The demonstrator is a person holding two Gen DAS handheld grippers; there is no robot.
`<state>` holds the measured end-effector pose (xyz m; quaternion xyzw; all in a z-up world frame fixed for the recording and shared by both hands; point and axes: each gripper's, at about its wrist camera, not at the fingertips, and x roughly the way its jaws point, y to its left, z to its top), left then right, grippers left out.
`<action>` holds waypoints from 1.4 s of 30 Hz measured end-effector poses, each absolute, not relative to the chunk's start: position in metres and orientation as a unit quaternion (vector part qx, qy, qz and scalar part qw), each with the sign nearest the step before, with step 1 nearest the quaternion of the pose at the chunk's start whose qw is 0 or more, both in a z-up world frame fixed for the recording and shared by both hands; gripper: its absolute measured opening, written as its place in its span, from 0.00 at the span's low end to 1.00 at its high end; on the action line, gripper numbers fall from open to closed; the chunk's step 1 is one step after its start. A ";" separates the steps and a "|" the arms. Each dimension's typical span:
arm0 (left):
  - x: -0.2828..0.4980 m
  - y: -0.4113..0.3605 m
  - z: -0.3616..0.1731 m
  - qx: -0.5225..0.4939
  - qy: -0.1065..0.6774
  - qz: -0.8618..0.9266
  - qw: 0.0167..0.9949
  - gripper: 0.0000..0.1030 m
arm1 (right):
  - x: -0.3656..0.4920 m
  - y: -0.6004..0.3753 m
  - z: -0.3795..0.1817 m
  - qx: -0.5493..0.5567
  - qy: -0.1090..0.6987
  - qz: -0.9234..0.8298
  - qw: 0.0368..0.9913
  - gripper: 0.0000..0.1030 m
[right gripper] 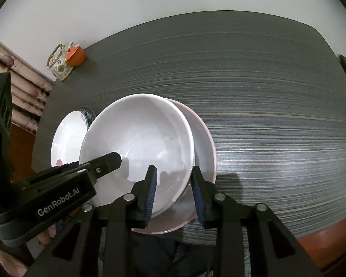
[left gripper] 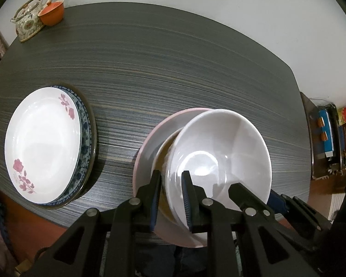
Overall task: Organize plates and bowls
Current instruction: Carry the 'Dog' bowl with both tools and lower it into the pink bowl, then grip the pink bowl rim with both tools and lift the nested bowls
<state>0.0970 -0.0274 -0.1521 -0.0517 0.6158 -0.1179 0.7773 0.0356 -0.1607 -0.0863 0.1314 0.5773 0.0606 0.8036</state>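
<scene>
A: Where is the white bowl (left gripper: 221, 152)?

B: It sits tilted inside a pink bowl (left gripper: 147, 143) near the front edge of the table (left gripper: 173, 64). A brownish dish (left gripper: 166, 145) shows between the two, though I cannot tell just what it is.

A: And the left gripper (left gripper: 171, 198)?

B: It is clamped on the white bowl's near rim, one finger inside the bowl and the other outside, against the wall. The pads press on the rim in the left wrist view.

A: The right gripper (right gripper: 174, 194)?

B: Its jaws straddle the white bowl's rim on the other side. The inner pad lies against or very close to the inside wall, but a gap shows between the outer pad and the bowl, so it is not gripping. The rim is between the fingers, loose.

A: Do the two grippers touch?

B: No. In the right wrist view the left one reaches in from the left over the bowl, apart from the right one's fingers.

A: What else is on the table?

B: To the left, a rose plate (left gripper: 43, 145) lies on a blue plate (left gripper: 85, 129), well apart from the bowls. At the far left corner stand a teapot (left gripper: 28, 20) and an orange cup (left gripper: 52, 12), touching or nearly so.
</scene>
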 end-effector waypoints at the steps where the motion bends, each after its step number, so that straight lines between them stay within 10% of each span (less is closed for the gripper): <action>1: 0.097 -0.027 -0.152 -0.053 0.615 -0.118 0.778 0.18 | 0.036 -0.161 -0.087 0.130 0.577 0.060 0.804 0.29; 42: 0.099 0.028 -0.132 -0.119 0.564 -0.139 0.805 0.34 | 0.027 -0.182 -0.078 0.159 0.564 0.062 0.808 0.44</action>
